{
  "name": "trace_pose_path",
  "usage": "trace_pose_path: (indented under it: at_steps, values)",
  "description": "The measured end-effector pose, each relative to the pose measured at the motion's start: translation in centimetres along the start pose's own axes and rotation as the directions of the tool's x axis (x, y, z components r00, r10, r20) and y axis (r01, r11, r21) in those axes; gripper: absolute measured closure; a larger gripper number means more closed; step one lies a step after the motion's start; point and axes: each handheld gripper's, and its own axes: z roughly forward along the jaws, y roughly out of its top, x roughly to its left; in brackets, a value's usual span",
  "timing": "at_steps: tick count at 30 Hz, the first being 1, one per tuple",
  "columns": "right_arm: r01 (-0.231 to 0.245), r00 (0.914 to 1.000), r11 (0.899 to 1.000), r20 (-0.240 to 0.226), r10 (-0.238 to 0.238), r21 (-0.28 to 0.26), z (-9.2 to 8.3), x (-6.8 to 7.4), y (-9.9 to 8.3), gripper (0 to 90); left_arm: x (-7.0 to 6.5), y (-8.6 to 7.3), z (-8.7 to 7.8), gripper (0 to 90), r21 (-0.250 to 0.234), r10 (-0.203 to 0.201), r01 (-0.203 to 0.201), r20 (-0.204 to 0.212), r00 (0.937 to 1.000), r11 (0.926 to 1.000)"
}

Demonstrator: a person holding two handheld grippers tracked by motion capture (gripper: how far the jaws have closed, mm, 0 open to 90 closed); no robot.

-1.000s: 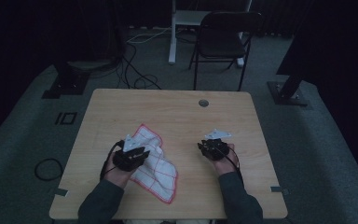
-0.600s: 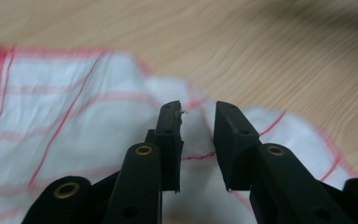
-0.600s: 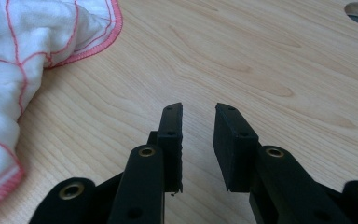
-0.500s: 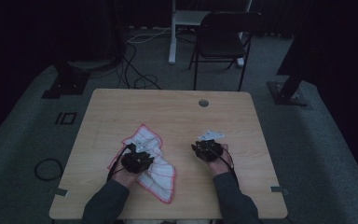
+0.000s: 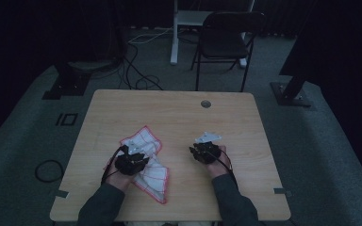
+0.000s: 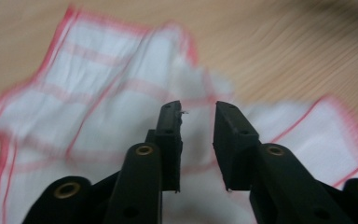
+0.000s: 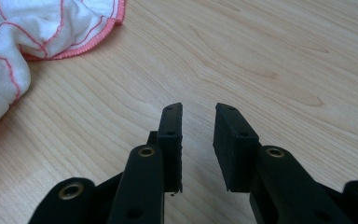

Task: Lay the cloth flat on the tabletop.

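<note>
A white cloth [image 5: 153, 176] with a red hem and red grid lines lies crumpled on the left half of the wooden table [image 5: 169, 113]. My left gripper [image 5: 138, 153] hovers low over the middle of the cloth. In the left gripper view the left gripper [image 6: 198, 105] has its jaws apart. They have just been opening, and the cloth [image 6: 98, 84] shows beneath the gap, unpinched. My right gripper [image 5: 201, 150] sits over bare wood to the right of the cloth. In the right gripper view the right gripper [image 7: 198, 107] is open and empty, with the cloth [image 7: 9, 28] at the upper left.
A round cable hole [image 5: 206, 103] sits near the table's far edge. Behind the table stand a black chair [image 5: 226, 40] and a white desk leg [image 5: 174, 33], with cables [image 5: 141, 80] on the floor. Dark stand bases flank the table.
The right gripper has edged slightly left toward the cloth. The left gripper has stayed over the cloth with only small shifts. The cloth lies much as before.
</note>
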Motion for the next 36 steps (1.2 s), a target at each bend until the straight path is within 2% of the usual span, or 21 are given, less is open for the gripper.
trace_pose_path:
  at_steps: [3,8,14,19,22,24,28,29,32,35,36]
  values:
    - [0.003,1.0000,1.000,-0.002,-0.003,-0.001,0.0,0.0,0.0,72.8,-0.8,1.4,1.1,68.0,0.009,0.039,-0.039,0.015,0.9991,0.9992]
    - [0.002,1.0000,1.000,-0.003,-0.002,-0.002,0.0,0.1,0.0,72.7,-1.8,2.3,3.1,60.1,0.048,0.086,-0.087,0.020,0.9961,0.9950]
    - [0.001,1.0000,1.000,-0.003,-0.001,-0.003,-0.1,0.0,0.0,72.5,-1.2,1.6,3.9,57.8,0.122,0.088,-0.084,-0.028,0.9957,0.9890]
    - [0.001,1.0000,1.000,-0.003,-0.001,-0.002,-0.1,0.0,0.0,72.3,-0.4,0.6,3.8,62.4,0.159,0.083,-0.073,-0.053,0.9952,0.9846]
    - [0.001,1.0000,1.000,-0.003,-0.001,-0.002,-0.1,0.0,0.0,72.4,-0.1,0.4,3.7,76.9,0.170,0.079,-0.069,-0.055,0.9953,0.9831]
    - [0.001,1.0000,1.000,-0.003,-0.001,-0.002,-0.1,0.0,0.0,72.4,0.1,0.5,3.6,84.1,0.166,0.067,-0.059,-0.045,0.9967,0.9844]
    - [0.001,1.0000,1.000,-0.002,-0.001,-0.003,-0.1,0.0,0.0,72.5,-0.3,1.0,3.4,87.3,0.155,0.081,-0.074,-0.040,0.9959,0.9851]
    - [-0.001,1.0000,1.000,-0.001,0.001,-0.001,-0.1,-0.1,0.0,72.4,-0.5,1.5,3.1,87.6,0.125,0.079,-0.076,-0.023,0.9966,0.9892]
    - [0.000,1.0000,1.000,-0.001,0.000,-0.003,-0.1,-0.1,0.0,72.4,-1.1,2.6,2.6,87.9,0.066,0.080,-0.080,0.006,0.9968,0.9946]
    - [0.000,1.0000,1.000,-0.001,0.000,-0.004,-0.2,-0.1,0.0,72.4,-1.2,2.9,2.5,87.9,0.054,0.080,-0.080,0.014,0.9967,0.9953]
    - [-0.001,1.0000,1.000,0.000,0.001,-0.004,-0.2,-0.1,0.0,72.4,-2.0,4.2,2.1,88.0,-0.009,0.079,-0.079,0.045,0.9959,0.9969]
